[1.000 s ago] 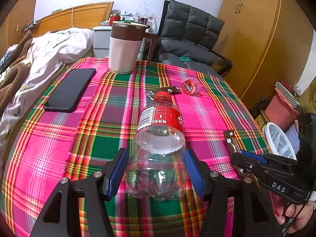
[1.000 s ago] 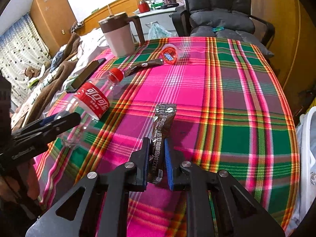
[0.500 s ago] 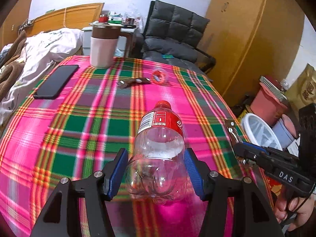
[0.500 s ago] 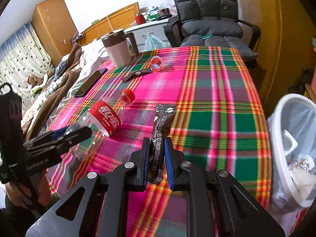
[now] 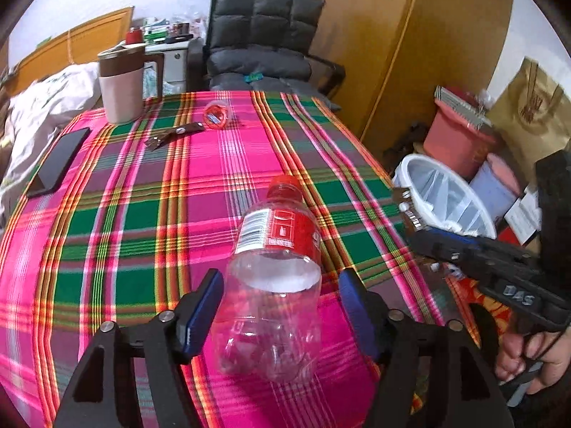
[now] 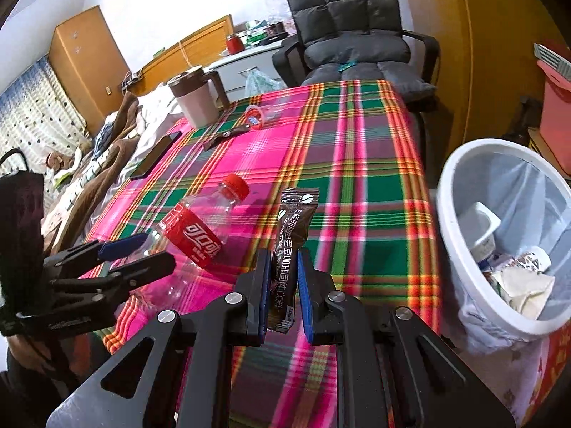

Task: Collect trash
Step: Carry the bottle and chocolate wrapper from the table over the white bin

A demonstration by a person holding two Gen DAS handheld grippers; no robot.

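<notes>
A clear plastic bottle [image 5: 274, 274] with a red label and cap lies between the fingers of my left gripper [image 5: 281, 278], above the plaid tablecloth [image 5: 142, 214]. The left jaws are opening; a gap shows beside the right pad and the bottle tilts. In the right wrist view the same bottle [image 6: 192, 239] sticks out of the left gripper [image 6: 155, 249]. My right gripper [image 6: 283, 255] is shut on a dark brown sachet [image 6: 291, 239], near the table's right edge. A white lined trash bin [image 6: 446, 192] with several scraps in it stands just right of it.
On the far side of the table stand a pink mug [image 5: 121, 89], a black phone [image 5: 57, 164], another dark sachet [image 5: 175, 133] and a small red-lidded cup [image 5: 216, 117]. A grey chair [image 5: 257, 46] is behind. A red bucket [image 5: 460, 135] sits past the bin [image 5: 474, 210].
Both grippers have moved toward the table's right edge, bringing the bin close. The left jaws have widened and the bottle has tilted between them. The right grip on the sachet is unchanged.
</notes>
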